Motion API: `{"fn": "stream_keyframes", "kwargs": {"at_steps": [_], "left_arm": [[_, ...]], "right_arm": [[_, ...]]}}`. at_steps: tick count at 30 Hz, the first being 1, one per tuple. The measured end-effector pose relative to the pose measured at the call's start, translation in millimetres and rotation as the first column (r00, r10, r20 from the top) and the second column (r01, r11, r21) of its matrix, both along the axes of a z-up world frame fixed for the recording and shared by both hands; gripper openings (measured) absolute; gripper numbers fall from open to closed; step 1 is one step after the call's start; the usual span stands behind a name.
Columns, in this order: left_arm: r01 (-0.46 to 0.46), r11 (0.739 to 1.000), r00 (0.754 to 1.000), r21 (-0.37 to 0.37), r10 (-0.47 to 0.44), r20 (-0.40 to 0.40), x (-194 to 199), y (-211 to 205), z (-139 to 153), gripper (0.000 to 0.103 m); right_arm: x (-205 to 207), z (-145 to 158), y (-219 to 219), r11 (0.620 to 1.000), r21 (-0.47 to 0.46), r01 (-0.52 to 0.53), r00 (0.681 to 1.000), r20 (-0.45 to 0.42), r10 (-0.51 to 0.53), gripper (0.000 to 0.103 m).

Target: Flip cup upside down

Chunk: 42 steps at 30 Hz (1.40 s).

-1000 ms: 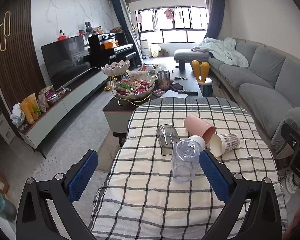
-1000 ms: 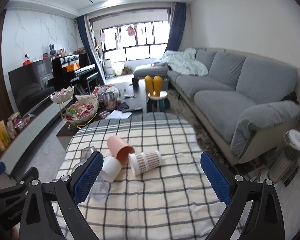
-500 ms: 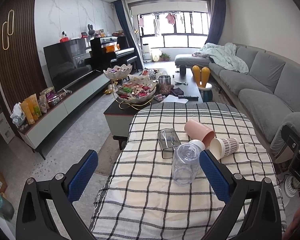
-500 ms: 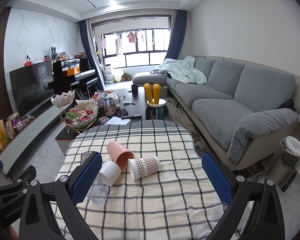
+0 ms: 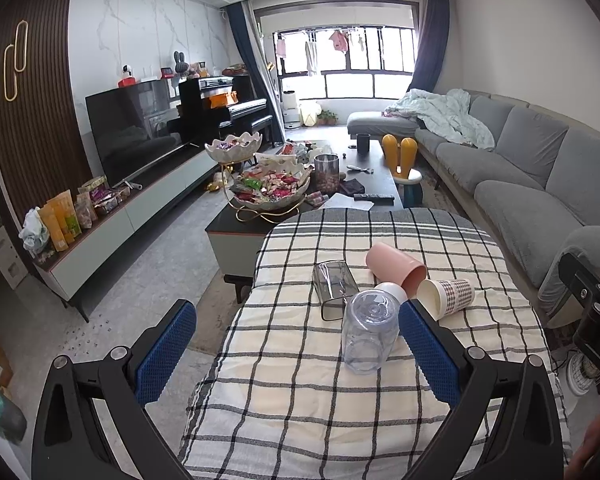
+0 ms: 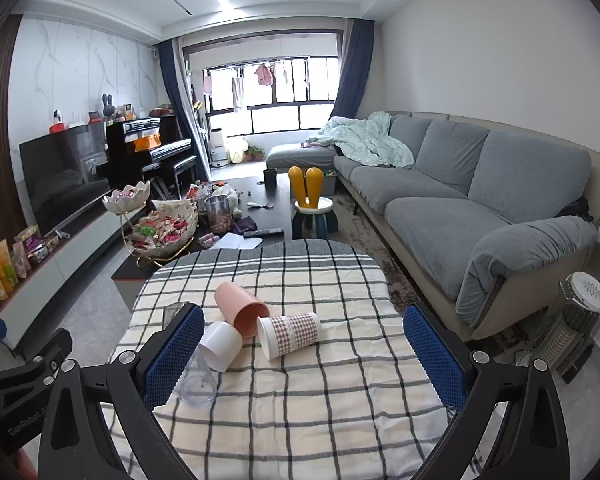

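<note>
Desk (image 6: 340, 400), checked cloth: pink cup (image 6: 242, 310), plaid paper cup (image 6: 290, 334), white cup (image 6: 220, 345), clear cup (image 5: 370, 330) and smoky square cup (image 5: 334, 290), all lying on their sides, clustered. Left claw (image 5: 296, 354) wide, empty. Right claw (image 6: 304, 356) wide, empty.

Count on checked tablecloth (image 5: 300, 400): cups, 5 total. Pink cup (image 5: 396, 266) ×1; plaid paper cup (image 5: 448, 295) ×1; white cup (image 6: 220, 345) ×1; clear round cup (image 5: 370, 330) ×1; smoky square glass (image 5: 334, 290) ×1. Grippers in view: 2, left gripper (image 5: 296, 354) and right gripper (image 6: 304, 354).
</note>
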<state>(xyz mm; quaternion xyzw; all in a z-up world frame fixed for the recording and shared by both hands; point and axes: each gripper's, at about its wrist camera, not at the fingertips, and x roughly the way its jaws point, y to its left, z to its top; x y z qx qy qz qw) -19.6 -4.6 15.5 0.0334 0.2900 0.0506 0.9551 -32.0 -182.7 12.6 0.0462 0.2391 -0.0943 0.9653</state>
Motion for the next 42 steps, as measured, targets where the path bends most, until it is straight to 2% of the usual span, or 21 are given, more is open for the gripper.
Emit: {"fn": "stream_keyframes", "kwargs": {"at_steps": [34,42], "left_arm": [[0.017,0.999,1.000,-0.040,-0.018,-0.001,5.4,-6.6,1.0,0.103],[0.014,0.997,0.999,-0.082,-0.016,-0.030,5.9,3.0,-4.3,0.103]], "right_arm": [[-0.8,-0.6,0.6,1.000,-0.001,0.000,1.000,-0.001,0.000,0.101],[-1.4,0.2,0.6,1.000,-0.002,0.000,1.000,0.000,0.000,0.101]]}}
